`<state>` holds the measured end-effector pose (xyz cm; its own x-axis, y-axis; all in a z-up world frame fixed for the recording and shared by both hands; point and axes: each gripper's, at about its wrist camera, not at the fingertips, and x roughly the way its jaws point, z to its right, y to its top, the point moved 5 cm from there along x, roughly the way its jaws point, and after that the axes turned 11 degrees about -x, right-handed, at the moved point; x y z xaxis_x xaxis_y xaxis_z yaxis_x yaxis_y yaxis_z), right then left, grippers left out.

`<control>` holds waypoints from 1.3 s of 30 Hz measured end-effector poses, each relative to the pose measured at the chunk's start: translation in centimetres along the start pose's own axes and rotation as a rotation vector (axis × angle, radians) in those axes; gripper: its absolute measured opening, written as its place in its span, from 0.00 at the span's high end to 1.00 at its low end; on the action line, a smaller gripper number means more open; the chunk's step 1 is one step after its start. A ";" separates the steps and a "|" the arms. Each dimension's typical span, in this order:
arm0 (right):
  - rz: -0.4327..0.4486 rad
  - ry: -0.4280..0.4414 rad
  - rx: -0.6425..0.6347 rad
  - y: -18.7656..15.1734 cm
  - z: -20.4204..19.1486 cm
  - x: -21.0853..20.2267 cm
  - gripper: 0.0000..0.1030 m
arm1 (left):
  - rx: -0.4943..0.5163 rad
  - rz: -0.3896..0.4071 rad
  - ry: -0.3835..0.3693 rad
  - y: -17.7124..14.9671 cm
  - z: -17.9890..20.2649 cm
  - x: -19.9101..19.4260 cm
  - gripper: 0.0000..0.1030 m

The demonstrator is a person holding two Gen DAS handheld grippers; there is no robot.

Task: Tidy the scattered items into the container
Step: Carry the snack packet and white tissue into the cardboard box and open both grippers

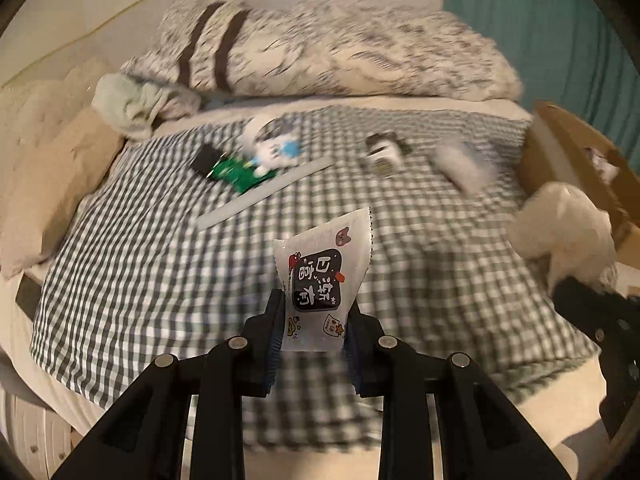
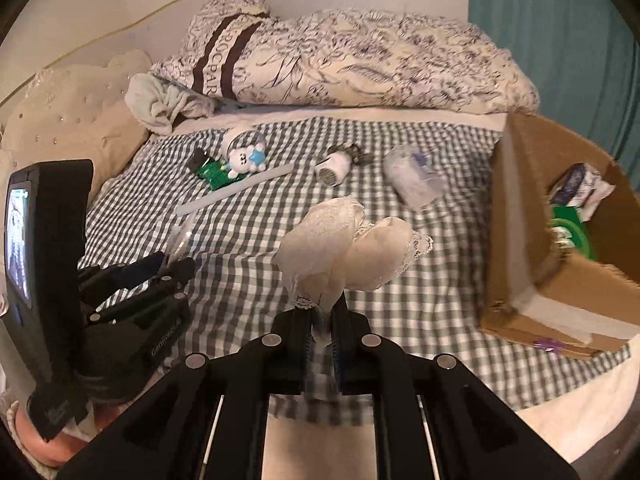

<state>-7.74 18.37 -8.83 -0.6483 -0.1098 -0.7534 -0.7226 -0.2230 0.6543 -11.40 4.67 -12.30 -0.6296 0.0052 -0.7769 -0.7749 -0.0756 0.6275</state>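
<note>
In the left wrist view, the left hand-held gripper (image 1: 314,334) grasps a white snack packet (image 1: 322,280) by its lower part, lifted above the checked bed cover (image 1: 140,280); the packet stands tall and free above the pads, so a quick swing could make it flap or slide out, I judge; the cardboard box (image 1: 576,160) sits at the far right edge, and the picture is smeared, which hints at haste.

In the right wrist view, the right hand-held gripper (image 2: 322,320) is clenched on a thin tail of a cream lace garment (image 2: 348,244), whose bulk hangs ahead of the fingers; such a small pinch could give way, or the loose lace could catch on the near wall of the box (image 2: 516,216), at the right; both loads head for one opening, so the two grippers could collide there; the bear toy (image 2: 244,158), small fan (image 2: 334,168) and ruler (image 2: 236,194) still lie far on the bed.
</note>
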 end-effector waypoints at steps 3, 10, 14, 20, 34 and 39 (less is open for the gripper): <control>0.029 -0.006 0.011 -0.2 1.2 -1.3 0.92 | 0.037 0.020 -0.009 0.0 2.1 -1.1 0.73; 0.052 -0.018 0.054 -1.3 4.3 -2.9 0.92 | 0.078 0.032 -0.026 -0.3 5.5 -2.1 0.73; 0.070 -0.024 0.068 -1.4 5.7 -3.7 0.92 | 0.099 0.038 -0.050 -0.5 7.6 -2.8 0.73; 0.115 -0.053 0.109 -1.2 9.3 -5.7 0.92 | 0.151 0.072 -0.098 0.1 12.1 -4.2 0.73; 0.134 -0.166 0.221 -2.3 20.1 -8.1 0.92 | 0.270 0.112 -0.221 2.9 24.2 -5.9 0.73; 0.106 -0.200 0.231 -2.7 23.7 -8.0 0.92 | 0.305 0.088 -0.243 3.6 26.8 -5.0 0.73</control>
<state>-6.27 42.78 -3.05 -0.7404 0.0772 -0.6677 -0.6692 0.0074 0.7430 -12.54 31.12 -4.77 -0.6607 0.2505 -0.7076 -0.6753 0.2133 0.7061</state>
